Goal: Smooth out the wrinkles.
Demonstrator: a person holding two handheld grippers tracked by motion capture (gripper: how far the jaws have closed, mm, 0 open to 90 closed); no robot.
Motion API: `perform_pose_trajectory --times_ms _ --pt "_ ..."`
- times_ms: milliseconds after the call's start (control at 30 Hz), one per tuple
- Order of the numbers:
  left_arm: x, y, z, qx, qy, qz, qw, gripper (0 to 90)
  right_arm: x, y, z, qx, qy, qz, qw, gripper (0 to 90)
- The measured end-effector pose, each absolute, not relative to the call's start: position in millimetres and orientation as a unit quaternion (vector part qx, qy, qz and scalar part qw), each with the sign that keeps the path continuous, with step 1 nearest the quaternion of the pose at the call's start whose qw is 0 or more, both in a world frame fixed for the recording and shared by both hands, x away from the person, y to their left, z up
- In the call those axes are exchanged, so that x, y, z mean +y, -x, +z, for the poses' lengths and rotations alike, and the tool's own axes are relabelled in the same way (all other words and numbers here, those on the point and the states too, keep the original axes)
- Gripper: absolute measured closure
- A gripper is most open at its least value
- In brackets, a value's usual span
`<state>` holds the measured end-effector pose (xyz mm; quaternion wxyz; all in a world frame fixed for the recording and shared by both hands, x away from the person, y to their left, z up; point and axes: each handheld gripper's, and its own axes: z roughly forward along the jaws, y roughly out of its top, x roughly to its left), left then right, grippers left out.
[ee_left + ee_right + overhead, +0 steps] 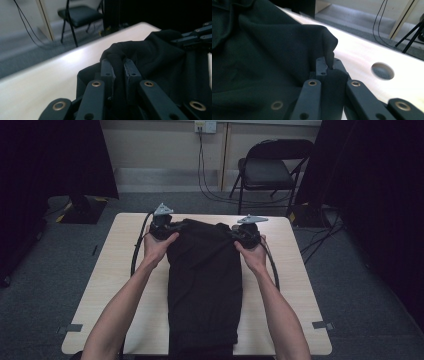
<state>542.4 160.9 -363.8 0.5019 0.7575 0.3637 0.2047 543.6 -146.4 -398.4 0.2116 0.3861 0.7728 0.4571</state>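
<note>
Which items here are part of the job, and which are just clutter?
In the job:
black garment
left hand-held gripper, shut on its far left corner
right hand-held gripper, shut on its far right corner
table

Lying about:
folding chair
wall cables

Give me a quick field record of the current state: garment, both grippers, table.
garment: black garment lying lengthwise down the table's middle
left gripper: jaws closed on a fold at the far left corner
right gripper: jaws pinching the cloth edge at the far right corner
table: light wood table, round hole beside the right gripper
</note>
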Motion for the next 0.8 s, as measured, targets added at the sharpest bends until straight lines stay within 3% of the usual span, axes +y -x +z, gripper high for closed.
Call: perform_pose_trajectory --times_ms 200,800 --pt "155.0 -529.7 -351.2 0.337 -0.758 0.214 0.515 81.0 -158.8 -540.8 -370.2 0.763 -0.374 0.472 0.236 86.1" --pt "169.3 -445.2 -375.2 0.305 -0.766 0.189 0.534 80.8 -162.7 -454.7 -381.9 0.776 -0.320 0.503 0.206 86.0"
